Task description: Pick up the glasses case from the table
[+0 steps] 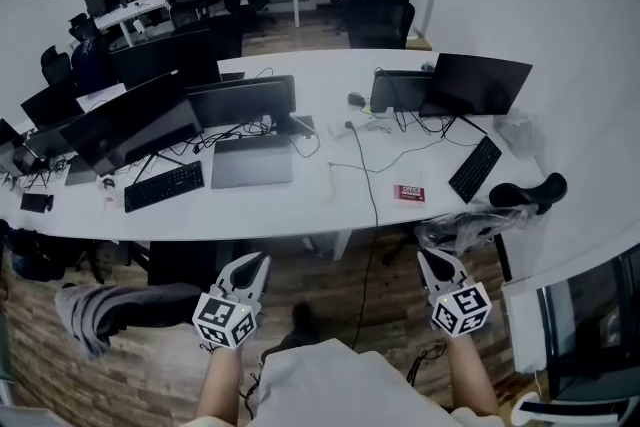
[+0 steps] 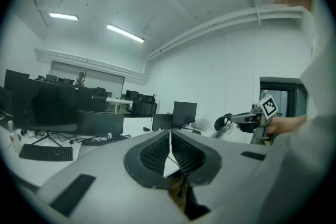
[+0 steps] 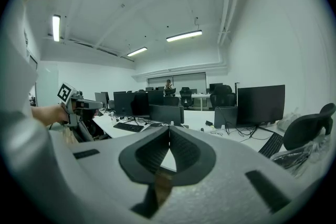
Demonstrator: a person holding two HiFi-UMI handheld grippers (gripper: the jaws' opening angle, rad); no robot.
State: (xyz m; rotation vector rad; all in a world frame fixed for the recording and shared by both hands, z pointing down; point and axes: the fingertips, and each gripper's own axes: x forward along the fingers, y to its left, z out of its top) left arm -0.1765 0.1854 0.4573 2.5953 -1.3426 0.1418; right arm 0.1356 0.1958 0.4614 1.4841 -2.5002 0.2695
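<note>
Glasses case not identifiable on table (image 1: 330,65); left gripper (image 1: 250,265), right gripper (image 1: 432,263) fully closed, empty, short of table; pickup not begun.

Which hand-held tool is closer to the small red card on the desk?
Right. In the head view the right tool is just below and right of the red card; the left tool is farther, down to its left.

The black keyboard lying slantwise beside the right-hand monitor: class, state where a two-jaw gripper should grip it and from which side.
Probably the near short end of the keyboard, pinched top to underside, coming from the front edge of the table: it lies flat and thin, that end nearest the front.
</note>
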